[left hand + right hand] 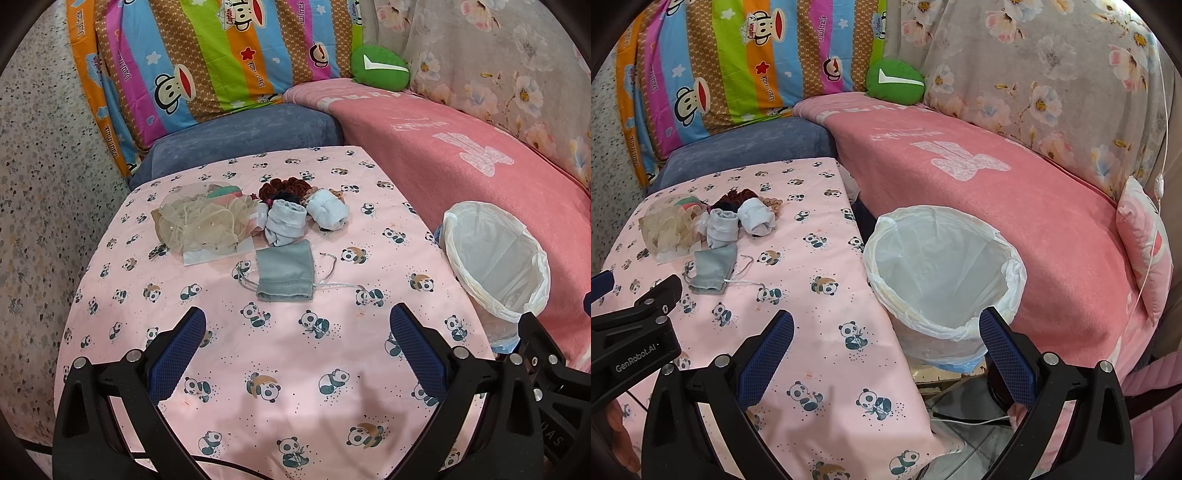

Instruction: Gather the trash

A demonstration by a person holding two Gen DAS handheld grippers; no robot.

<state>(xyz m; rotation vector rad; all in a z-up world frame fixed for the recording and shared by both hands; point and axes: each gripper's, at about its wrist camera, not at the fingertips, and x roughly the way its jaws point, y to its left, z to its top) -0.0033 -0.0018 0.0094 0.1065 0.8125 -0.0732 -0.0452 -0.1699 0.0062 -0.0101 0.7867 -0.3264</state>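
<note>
A grey drawstring pouch (285,271) (713,268) lies flat on the pink panda tablecloth (280,369) (820,332). Behind it sit two rolled grey-white socks (286,221) (721,227), dark red scrunchies (284,187) and a beige mesh bundle (201,221) (668,229) on a white card. A bin with a white liner (496,258) (942,266) stands at the table's right edge. My left gripper (297,350) is open over the near table, short of the pouch. My right gripper (886,354) is open, with nothing in it, above the table corner and the bin's near rim.
A sofa with a pink blanket (461,147) (979,192) runs behind and right of the bin. A blue cushion (240,136), striped monkey-print cloth (207,55) and a green pillow (380,68) lie at the back. A white cable (971,421) crosses the tiled floor below the bin.
</note>
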